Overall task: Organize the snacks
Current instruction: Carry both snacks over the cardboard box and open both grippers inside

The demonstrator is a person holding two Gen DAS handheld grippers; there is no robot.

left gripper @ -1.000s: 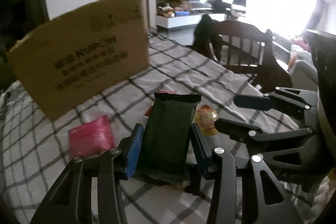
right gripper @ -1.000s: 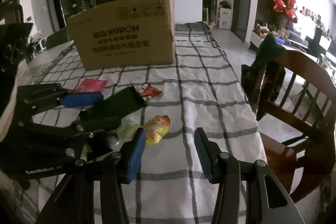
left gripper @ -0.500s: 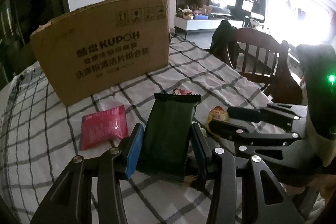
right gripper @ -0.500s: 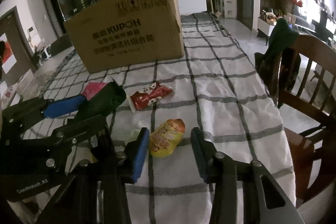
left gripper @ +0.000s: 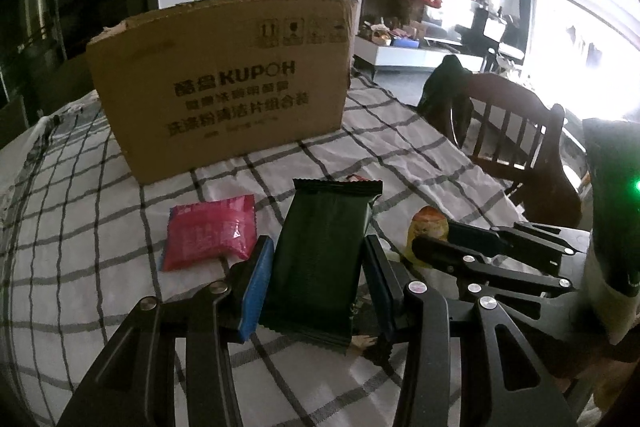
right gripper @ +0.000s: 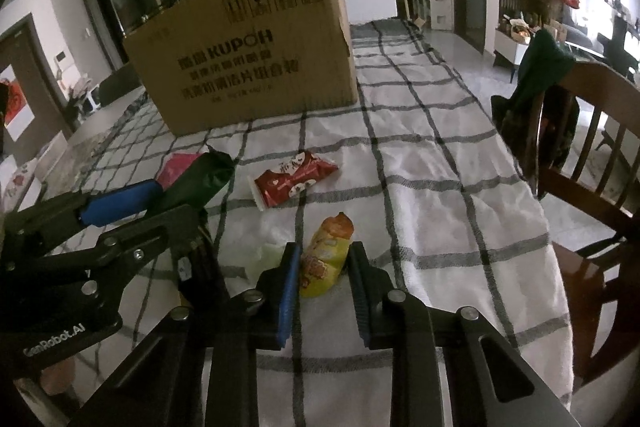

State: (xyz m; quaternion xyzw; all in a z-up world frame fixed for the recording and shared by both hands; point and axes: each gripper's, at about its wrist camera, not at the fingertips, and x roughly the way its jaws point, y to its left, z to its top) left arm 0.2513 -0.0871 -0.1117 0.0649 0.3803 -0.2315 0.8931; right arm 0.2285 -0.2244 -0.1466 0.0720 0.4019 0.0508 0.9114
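While the pink packet (left gripper: 210, 233) lies loose on the checked tablecloth (left gripper: 100, 187) at the far left, just in front of the cardboard box (left gripper: 224, 83), nothing grips it, so it poses little risk. Next to it, the left gripper (left gripper: 318, 269) has its jaws clamped on the flanks of the dark green packet (left gripper: 326, 251), which is lifted clear of the cloth and points toward the box. That packet is slick and limp; held only by its lower half, it could slide out or fold over on the way to the box, judging by how much of it stands free above the pads. Further right, the red packet (right gripper: 294, 177) rests untouched between the box and the grippers. At the right, the right gripper (right gripper: 322, 291) is lowered around the yellow packet (right gripper: 324, 261), jaws parted only a little wider than the packet, the pads close to its sides; whether they already press it cannot be told. Closing there could pinch the cloth or squeeze the pouch out forward.
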